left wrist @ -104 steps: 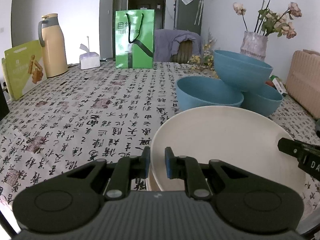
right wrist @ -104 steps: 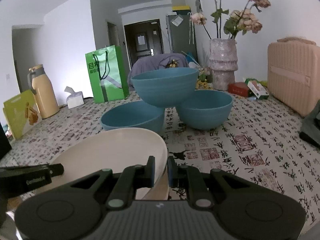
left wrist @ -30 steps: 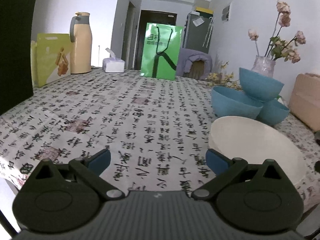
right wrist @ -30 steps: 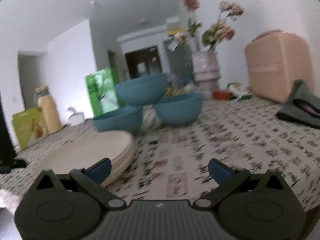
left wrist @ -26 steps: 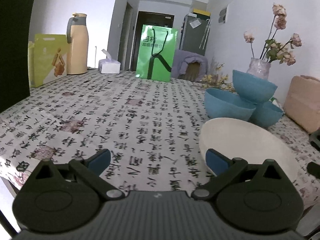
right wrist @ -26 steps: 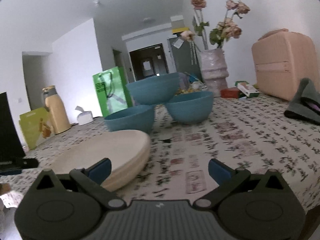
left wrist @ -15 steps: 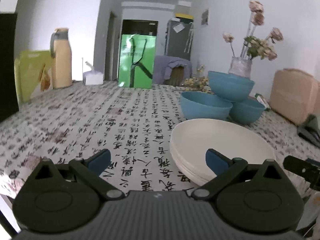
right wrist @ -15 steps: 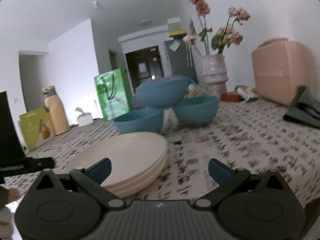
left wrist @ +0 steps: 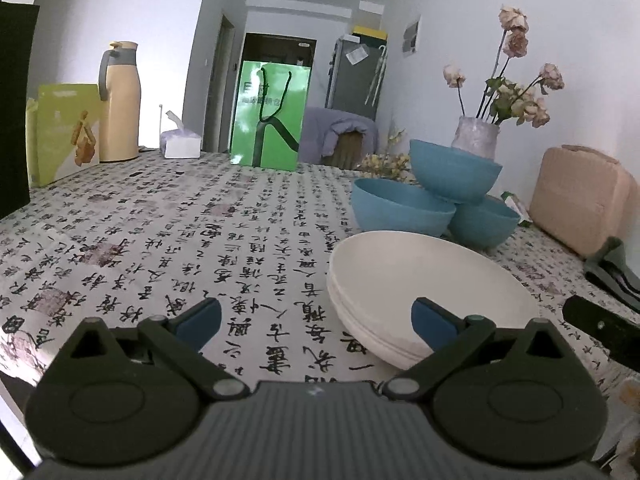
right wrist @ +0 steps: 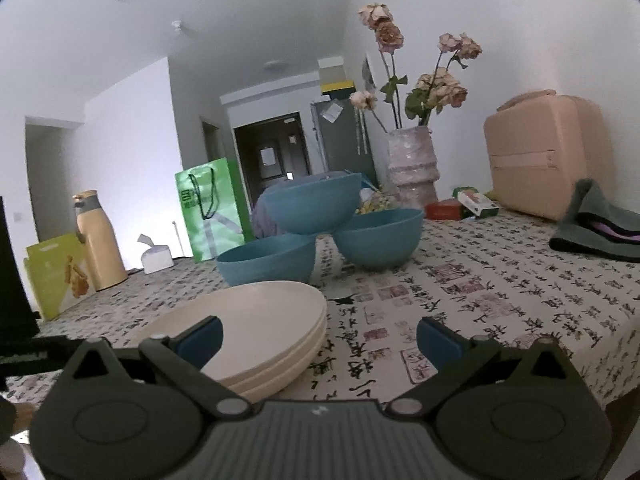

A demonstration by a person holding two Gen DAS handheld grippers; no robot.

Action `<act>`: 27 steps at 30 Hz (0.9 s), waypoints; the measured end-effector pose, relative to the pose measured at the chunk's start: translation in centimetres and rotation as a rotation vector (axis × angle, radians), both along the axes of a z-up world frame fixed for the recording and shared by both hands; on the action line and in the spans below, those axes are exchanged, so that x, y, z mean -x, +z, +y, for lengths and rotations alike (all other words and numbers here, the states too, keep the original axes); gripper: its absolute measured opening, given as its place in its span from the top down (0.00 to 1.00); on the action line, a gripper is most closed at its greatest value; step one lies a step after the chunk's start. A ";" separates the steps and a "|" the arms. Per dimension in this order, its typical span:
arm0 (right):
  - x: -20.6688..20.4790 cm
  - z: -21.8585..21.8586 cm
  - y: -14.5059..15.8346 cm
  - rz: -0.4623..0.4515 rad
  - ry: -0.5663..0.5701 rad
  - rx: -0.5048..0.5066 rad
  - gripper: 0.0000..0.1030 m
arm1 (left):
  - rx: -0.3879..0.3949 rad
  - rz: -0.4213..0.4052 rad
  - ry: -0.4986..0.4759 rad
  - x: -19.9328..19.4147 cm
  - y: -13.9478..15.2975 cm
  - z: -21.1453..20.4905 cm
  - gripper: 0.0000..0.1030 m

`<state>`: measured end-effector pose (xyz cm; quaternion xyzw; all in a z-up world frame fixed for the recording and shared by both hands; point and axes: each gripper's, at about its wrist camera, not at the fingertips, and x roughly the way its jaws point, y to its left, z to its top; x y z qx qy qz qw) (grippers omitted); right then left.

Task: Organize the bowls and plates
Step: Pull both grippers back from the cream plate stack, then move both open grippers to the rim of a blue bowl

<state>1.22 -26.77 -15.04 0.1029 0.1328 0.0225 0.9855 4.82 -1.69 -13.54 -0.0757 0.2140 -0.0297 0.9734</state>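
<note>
On the tablecloth [left wrist: 160, 240]: cream plate stack [left wrist: 424, 280], three blue bowls [left wrist: 404, 208] beyond it, one perched on two.
Right view only: three plate rims [right wrist: 316, 340] seen edge-on.
Left gripper [left wrist: 316, 316]: spread wide, empty; stack ahead to its right.
Right gripper [right wrist: 318, 334]: wide apart, empty; stack ahead-left.

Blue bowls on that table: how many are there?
3. One blue bowl sits on the cloth just behind the cream plates, a second bowl stands to its right, and a third bowl rests tilted on top of both. None seem hidden.
</note>
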 end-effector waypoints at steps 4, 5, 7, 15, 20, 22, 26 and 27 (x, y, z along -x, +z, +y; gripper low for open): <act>-0.4 0.2 0.1 0.011 -0.005 0.019 0.00 | -0.010 0.023 -0.008 -0.3 -0.3 -0.2 0.00; -0.5 0.2 0.0 0.015 -0.005 0.021 0.00 | -0.010 0.028 -0.007 -0.3 -0.4 -0.2 0.00; -0.9 0.0 0.0 0.022 -0.004 0.027 0.00 | -0.006 0.024 -0.006 -0.3 -0.5 -0.1 0.00; -3.7 -0.8 2.6 -0.013 0.022 0.115 0.00 | -0.051 -0.013 -0.035 -1.7 0.9 0.4 0.00; -7.1 -2.6 5.5 -0.023 0.045 0.081 0.00 | -0.063 -0.020 -0.057 -4.5 2.9 0.9 0.00; -8.3 -3.1 6.5 -0.039 0.044 0.096 0.00 | -0.056 -0.021 -0.073 -5.6 3.9 0.9 0.00; -11.1 -4.3 8.9 -0.040 0.078 0.115 0.00 | -0.020 -0.013 -0.118 -8.3 6.0 0.9 0.00; -11.6 -4.6 9.4 -0.038 0.086 0.115 0.00 | -0.014 -0.009 -0.128 -9.1 6.6 0.8 0.00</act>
